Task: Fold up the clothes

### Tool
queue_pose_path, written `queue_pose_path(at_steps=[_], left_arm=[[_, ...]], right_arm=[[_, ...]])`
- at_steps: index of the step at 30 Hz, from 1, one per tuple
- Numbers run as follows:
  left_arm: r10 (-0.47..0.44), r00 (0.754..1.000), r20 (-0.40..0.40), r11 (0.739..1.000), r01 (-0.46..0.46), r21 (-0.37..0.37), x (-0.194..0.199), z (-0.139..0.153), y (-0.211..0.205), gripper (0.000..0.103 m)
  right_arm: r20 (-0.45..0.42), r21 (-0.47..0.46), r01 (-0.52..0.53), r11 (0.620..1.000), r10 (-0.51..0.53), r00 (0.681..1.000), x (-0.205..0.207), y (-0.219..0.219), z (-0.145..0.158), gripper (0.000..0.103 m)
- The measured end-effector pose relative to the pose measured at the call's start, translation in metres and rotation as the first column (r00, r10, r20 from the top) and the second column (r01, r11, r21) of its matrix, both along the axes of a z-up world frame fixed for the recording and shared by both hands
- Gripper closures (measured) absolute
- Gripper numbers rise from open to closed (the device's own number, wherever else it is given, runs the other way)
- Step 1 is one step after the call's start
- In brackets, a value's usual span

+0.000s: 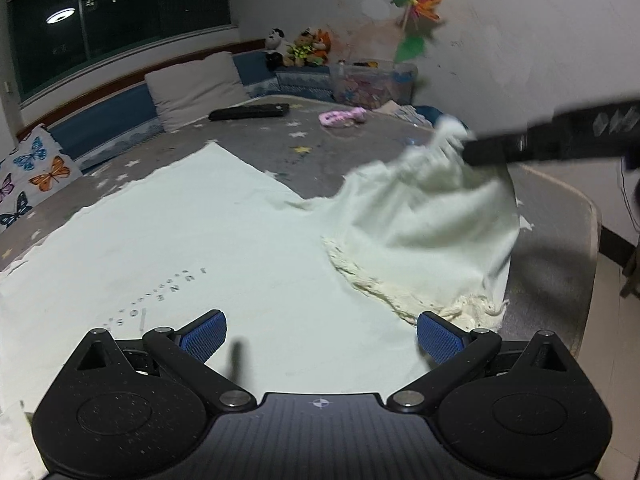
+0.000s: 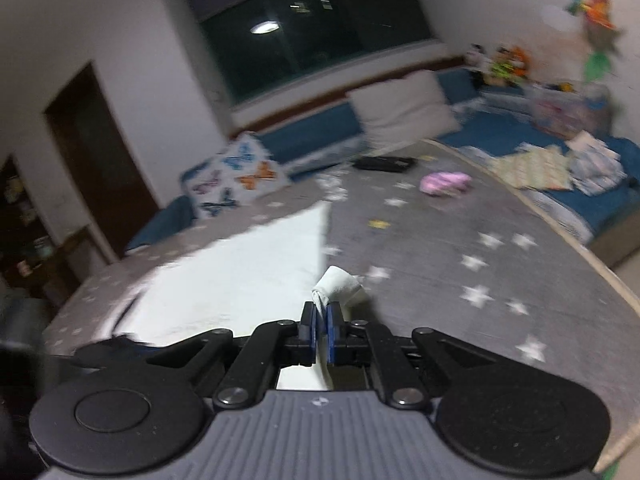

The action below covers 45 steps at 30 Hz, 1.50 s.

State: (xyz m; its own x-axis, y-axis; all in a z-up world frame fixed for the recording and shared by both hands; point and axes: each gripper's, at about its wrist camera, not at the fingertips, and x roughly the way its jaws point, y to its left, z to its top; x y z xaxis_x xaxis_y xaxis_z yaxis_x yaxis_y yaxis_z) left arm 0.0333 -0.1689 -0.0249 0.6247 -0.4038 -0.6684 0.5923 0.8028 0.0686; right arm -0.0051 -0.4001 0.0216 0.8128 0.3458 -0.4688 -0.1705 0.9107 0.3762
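A pale white garment (image 1: pixel 192 240) with small printed letters lies spread on the grey star-patterned mat (image 1: pixel 312 136). My left gripper (image 1: pixel 320 338) is open, its blue pads just above the cloth's near part. My right gripper (image 2: pixel 320 314) is shut on a bunched corner of the white garment (image 2: pixel 338 284) and holds it lifted. In the left wrist view the right gripper's fingers (image 1: pixel 492 150) reach in from the right, pulling the fringed right side of the cloth (image 1: pixel 432 216) up into a tent.
A black flat object (image 1: pixel 248 112) and a pink item (image 1: pixel 342 116) lie on the mat further back. Pillows, a butterfly cushion (image 1: pixel 28 176), plush toys (image 1: pixel 300 46) and a plastic bin (image 1: pixel 372 84) line the wall. The mat's edge and floor are at right (image 1: pixel 608 280).
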Motion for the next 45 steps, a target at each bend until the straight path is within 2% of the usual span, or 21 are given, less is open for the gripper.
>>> queue_pose_path(at_steps=[4,8,13,16,19,24,26,30,32,35,37,39,42,45], left_arm=[[-0.001,1.000,0.004,1.000,0.001,0.002,-0.001,-0.002,0.004,0.000],[0.032,0.999,0.017,0.999,-0.031,-0.014,0.000,0.003,0.020,0.000],[0.078,0.997,0.019,0.997,-0.078,-0.015,0.001,0.004,0.043,0.000],[0.098,0.995,0.022,0.995,-0.097,-0.009,0.000,0.004,0.052,0.000],[0.114,0.993,0.037,0.993,-0.113,-0.026,0.000,0.009,0.058,0.000],[0.118,0.992,0.055,0.991,-0.114,-0.074,-0.001,0.020,0.056,0.003],[0.097,0.994,0.055,0.992,-0.092,-0.084,-0.001,0.022,0.051,0.011],[0.035,0.999,0.041,0.996,-0.032,-0.085,-0.001,0.019,0.036,0.025],[0.010,0.999,0.033,0.997,-0.007,-0.080,-0.001,0.016,0.029,0.033],[0.000,1.000,0.010,0.997,0.001,-0.077,0.002,0.009,0.025,0.049],[-0.002,1.000,-0.007,0.997,0.001,-0.076,0.004,0.005,0.024,0.064],[-0.001,1.000,-0.018,0.997,-0.001,-0.079,0.006,0.002,0.025,0.071],[-0.003,1.000,-0.023,0.996,0.001,-0.086,0.007,0.001,0.028,0.076],[-0.013,0.999,-0.030,0.996,0.010,-0.088,0.006,-0.002,0.028,0.076]], right_arm=[[0.015,0.005,-0.122,0.993,0.122,0.992,0.001,0.029,0.010,0.098],[-0.005,0.000,-0.225,0.974,0.225,0.974,0.007,0.059,0.006,0.098],[-0.049,0.025,-0.289,0.957,0.289,0.956,0.010,0.080,-0.007,0.093],[-0.028,0.040,-0.282,0.958,0.284,0.959,0.004,0.072,-0.004,0.093],[-0.026,0.012,-0.212,0.977,0.212,0.977,0.001,0.052,-0.002,0.090],[-0.150,-0.039,-0.159,0.987,0.151,0.977,0.005,0.029,-0.030,0.089],[-0.201,-0.047,-0.159,0.986,0.146,0.969,0.005,0.026,-0.044,0.089],[-0.210,-0.054,-0.181,0.982,0.166,0.964,-0.004,0.025,-0.050,0.090],[-0.211,-0.082,-0.198,0.977,0.177,0.961,-0.004,0.027,-0.044,0.089],[-0.184,-0.118,-0.204,0.972,0.181,0.966,0.006,0.028,-0.033,0.089],[-0.161,-0.130,-0.204,0.970,0.183,0.970,0.018,0.031,-0.026,0.089],[-0.141,-0.151,-0.211,0.966,0.191,0.971,0.033,0.037,-0.021,0.089],[-0.129,-0.181,-0.232,0.956,0.211,0.969,0.057,0.051,-0.019,0.089],[-0.144,-0.218,-0.259,0.941,0.232,0.962,0.083,0.067,-0.023,0.089]])
